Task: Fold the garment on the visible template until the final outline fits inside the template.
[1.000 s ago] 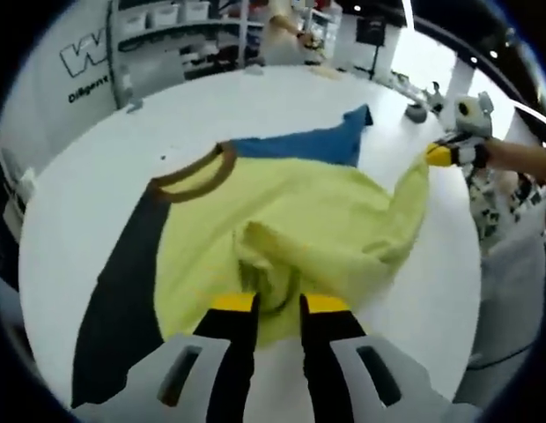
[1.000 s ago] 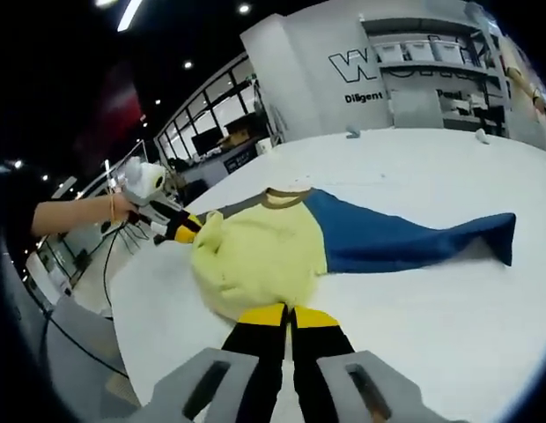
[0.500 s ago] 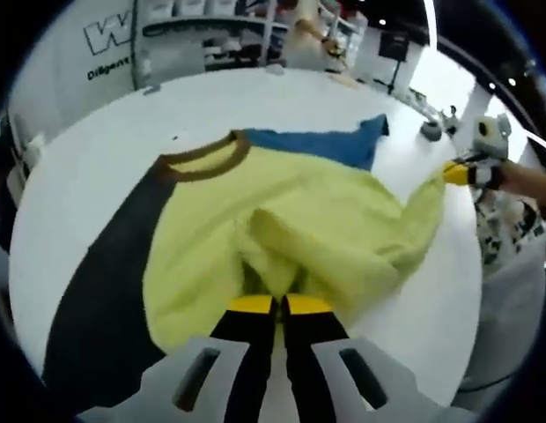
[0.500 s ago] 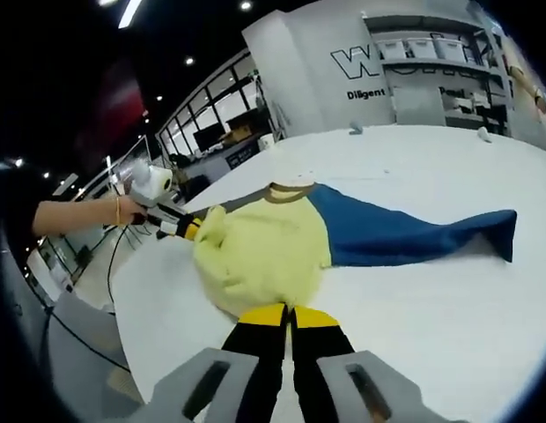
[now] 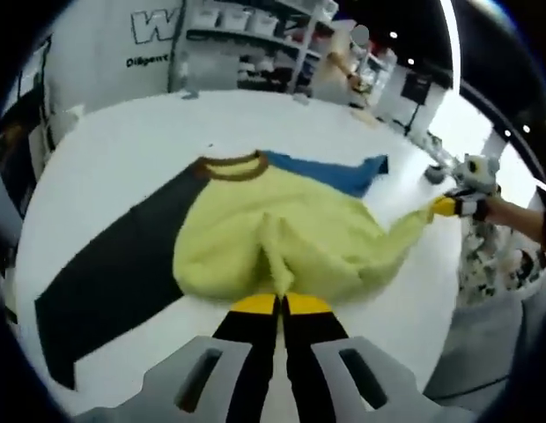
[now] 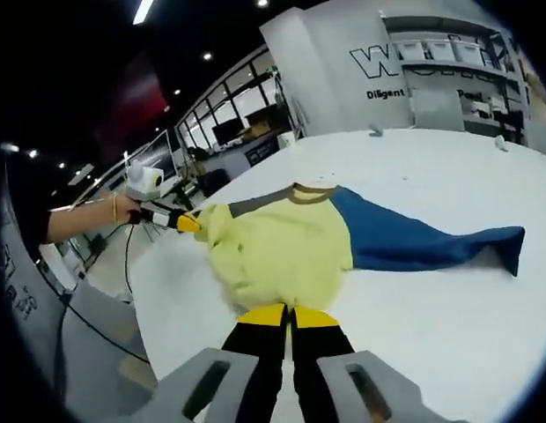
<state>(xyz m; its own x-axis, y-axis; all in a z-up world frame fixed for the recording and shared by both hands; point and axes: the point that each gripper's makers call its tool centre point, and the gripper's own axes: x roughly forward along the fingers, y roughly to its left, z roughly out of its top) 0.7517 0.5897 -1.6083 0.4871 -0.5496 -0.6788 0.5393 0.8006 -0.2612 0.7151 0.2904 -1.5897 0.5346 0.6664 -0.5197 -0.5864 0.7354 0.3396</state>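
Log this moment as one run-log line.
left tool: shut on shirt hem | right tool: shut on shirt hem | shirt: yellow body bunched, sleeves flat on table | fold: not done

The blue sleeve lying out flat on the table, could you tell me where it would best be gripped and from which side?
Probably at the cuff end of the blue sleeve, the free tip farthest from the yellow body. It lies flat on the white table with bare surface beyond it, so a low approach from past the cuff, along the sleeve, looks easiest. Both grippers are currently shut on the yellow fabric.
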